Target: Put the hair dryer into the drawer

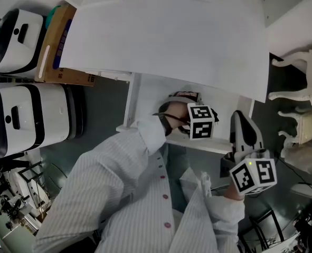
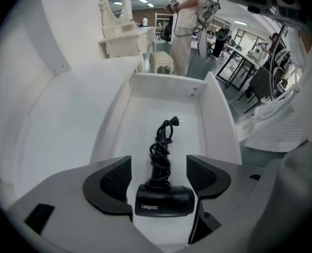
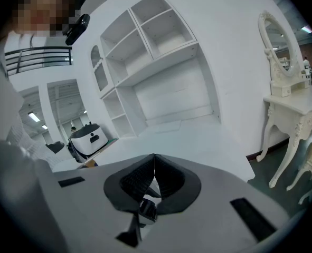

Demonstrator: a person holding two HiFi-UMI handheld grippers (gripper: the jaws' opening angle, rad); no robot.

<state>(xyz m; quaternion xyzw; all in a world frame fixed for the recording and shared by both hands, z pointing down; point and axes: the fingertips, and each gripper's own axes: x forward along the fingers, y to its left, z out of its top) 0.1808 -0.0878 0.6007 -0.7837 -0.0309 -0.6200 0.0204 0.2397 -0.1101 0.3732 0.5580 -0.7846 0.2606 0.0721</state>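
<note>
The black hair dryer (image 2: 163, 200) lies on the floor of the open white drawer (image 2: 169, 84), its coiled cord (image 2: 162, 152) and plug stretched toward the drawer's far wall. My left gripper (image 2: 158, 161) hangs over it, pointing steeply down, jaws wide open and clear of the dryer. In the head view only its marker cube (image 1: 200, 121) and the gloved hand show above the drawer's front (image 1: 198, 143); the dryer is hidden there. My right gripper (image 3: 154, 165) is shut with nothing between its pads, held to the right of the drawer (image 1: 241, 117).
The white table top (image 1: 171, 30) overhangs the drawer. Two white-and-black machines (image 1: 18, 115) and a cardboard box (image 1: 60, 46) stand at the left. A white dressing table (image 3: 287, 83) and stool (image 1: 303, 125) are at the right, a white shelf unit (image 3: 145, 51) beyond.
</note>
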